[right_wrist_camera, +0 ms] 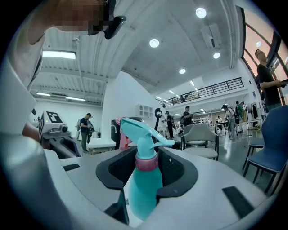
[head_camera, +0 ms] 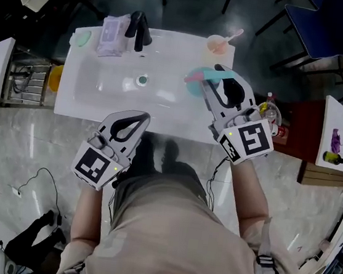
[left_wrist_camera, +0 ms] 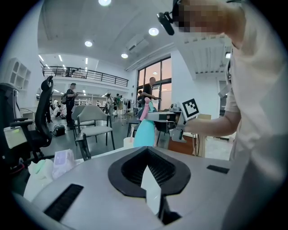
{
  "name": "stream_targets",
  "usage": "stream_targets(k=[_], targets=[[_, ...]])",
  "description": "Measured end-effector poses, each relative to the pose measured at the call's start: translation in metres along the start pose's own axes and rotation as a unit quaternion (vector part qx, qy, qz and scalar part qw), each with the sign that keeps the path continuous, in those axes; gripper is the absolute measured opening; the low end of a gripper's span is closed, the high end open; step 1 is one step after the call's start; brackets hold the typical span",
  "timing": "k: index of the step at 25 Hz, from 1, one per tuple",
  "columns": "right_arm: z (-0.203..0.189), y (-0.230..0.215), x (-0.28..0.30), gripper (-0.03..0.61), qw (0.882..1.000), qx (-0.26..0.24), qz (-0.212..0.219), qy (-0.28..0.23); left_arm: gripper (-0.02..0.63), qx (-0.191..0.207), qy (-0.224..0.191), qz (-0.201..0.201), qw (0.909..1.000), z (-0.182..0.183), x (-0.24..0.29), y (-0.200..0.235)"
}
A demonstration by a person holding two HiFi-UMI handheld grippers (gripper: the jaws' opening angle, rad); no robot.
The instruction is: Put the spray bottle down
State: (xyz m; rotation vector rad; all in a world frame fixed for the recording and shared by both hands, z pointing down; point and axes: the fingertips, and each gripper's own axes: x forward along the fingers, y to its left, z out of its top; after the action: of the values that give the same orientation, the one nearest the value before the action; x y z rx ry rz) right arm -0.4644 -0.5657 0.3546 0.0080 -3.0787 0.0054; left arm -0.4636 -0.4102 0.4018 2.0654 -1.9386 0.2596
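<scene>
The spray bottle, teal with a pink collar under its trigger head, stands upright between the jaws of the right gripper, which press on its body below the collar and so grip it. In the head view the spray bottle is seen from above, over the right part of the white washbasin, with its head pointing toward 9 o'clock; whether its base touches the basin top cannot be told. In the left gripper view the bottle shows at 12 o'clock beyond that gripper's jaws, held out from the person's forearm. At 12 o'clock from the bottle in the head view, near the basin's back edge, stands a pale pink cup with a utensil leaning in it. The drain lies at 9 o'clock from the bottle, in the bowl's middle. The black faucet rises at 12 o'clock from the drain, and a pack of wipes lies just beside it at 9 o'clock. A small green object, too small to name, sits at 9 o'clock from that pack. The left gripper hangs at 6 o'clock from the drain, over the basin's front edge and at about 8 o'clock from the right gripper; its jaws are drawn together with nothing between them. A blue chair stands at 2 o'clock, well apart from the basin.
</scene>
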Motion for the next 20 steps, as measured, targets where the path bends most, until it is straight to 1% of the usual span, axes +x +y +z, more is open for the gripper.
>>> stream_targets(k=[4,11,14,17,20], targets=[[0.001,-0.003,0.009,0.160,1.000,-0.006,-0.016,0.004,0.009,0.007,-0.008,-0.020,0.9997,0.002,0.003,0.014],[-0.001,-0.013,0.029,0.160,0.999,-0.008,-0.038,0.016,0.009,0.007,-0.001,-0.044,0.9990,0.004,0.007,0.039],[-0.004,-0.014,0.039,0.160,0.999,-0.008,-0.042,0.026,0.009,0.003,0.004,-0.046,0.9989,0.002,0.008,0.050],[-0.007,-0.019,0.047,0.160,0.998,-0.009,-0.053,0.036,0.009,-0.001,0.001,-0.051,0.9987,0.002,0.011,0.060],[-0.010,-0.021,0.055,0.160,0.997,-0.008,-0.058,0.041,0.009,0.007,-0.007,-0.058,0.9983,0.002,0.011,0.069]])
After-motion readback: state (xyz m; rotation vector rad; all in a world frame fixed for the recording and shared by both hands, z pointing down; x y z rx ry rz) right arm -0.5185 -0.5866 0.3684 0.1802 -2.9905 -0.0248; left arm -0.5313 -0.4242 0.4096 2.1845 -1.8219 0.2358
